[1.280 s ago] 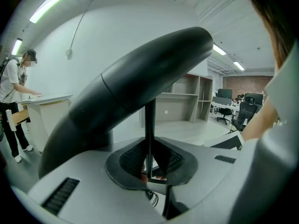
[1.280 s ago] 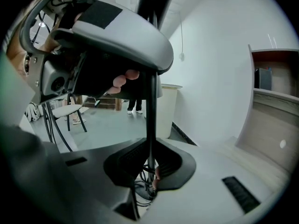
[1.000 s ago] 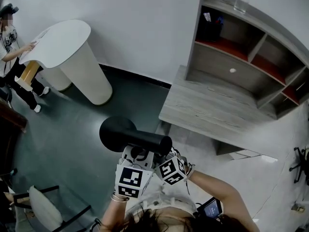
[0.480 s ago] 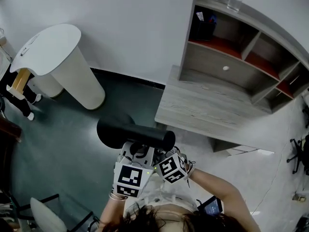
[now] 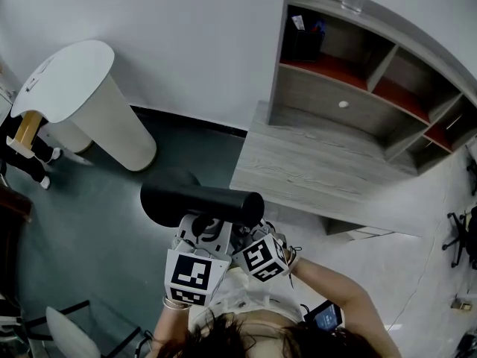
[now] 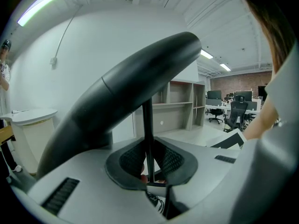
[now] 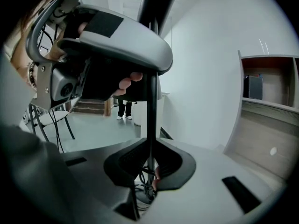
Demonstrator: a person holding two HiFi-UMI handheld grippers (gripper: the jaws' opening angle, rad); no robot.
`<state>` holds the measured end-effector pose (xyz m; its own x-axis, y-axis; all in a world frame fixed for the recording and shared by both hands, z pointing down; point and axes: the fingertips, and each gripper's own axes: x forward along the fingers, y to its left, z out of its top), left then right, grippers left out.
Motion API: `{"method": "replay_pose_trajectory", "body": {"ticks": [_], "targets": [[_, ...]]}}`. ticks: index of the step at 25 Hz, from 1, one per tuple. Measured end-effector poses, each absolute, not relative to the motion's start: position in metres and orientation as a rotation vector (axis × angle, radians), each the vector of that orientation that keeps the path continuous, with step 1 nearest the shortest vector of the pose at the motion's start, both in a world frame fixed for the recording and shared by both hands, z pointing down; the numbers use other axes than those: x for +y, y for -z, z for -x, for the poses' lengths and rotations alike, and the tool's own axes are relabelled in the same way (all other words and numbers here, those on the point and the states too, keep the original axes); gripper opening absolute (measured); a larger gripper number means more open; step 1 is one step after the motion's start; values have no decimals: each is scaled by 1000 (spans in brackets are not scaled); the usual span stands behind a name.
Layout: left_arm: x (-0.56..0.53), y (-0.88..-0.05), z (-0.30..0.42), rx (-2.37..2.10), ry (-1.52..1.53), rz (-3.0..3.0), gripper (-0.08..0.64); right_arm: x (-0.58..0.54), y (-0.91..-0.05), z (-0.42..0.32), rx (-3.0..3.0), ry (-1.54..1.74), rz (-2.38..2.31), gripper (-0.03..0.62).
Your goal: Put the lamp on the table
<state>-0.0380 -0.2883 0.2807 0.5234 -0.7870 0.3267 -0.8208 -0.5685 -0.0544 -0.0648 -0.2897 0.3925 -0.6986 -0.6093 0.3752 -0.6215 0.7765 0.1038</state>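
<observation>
lamp (image 5: 223, 204): black, held clear of the floor (image 5: 89, 222), just short of the table's (image 5: 313, 171) near left corner. left gripper (image 6: 148, 169): jaws nearly closed, clamped on the lamp's thin stem (image 6: 147, 120). right gripper (image 7: 150, 167): likewise, pads pressed on the same stem. both grippers sit side by side under the shade (image 5: 190, 200).

Even, bright indoor light from ceiling strips (image 6: 41, 3); strong fisheye curvature, dark vignetted corners, soft close-range blur.

The left tool (image 6: 148, 167) squeezes the lamp (image 6: 140, 78) by its thin black pole (image 6: 147, 125); the big black shade (image 6: 93, 111) leans right above the tool.
</observation>
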Motion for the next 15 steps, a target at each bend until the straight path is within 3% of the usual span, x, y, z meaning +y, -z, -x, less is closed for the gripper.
{"method": "replay_pose_trajectory", "body": {"ticks": [15], "targets": [[-323,-254,-9,-1420,-491,-2697,55,-329,-364,19,-2628,5,-963,58]]}}
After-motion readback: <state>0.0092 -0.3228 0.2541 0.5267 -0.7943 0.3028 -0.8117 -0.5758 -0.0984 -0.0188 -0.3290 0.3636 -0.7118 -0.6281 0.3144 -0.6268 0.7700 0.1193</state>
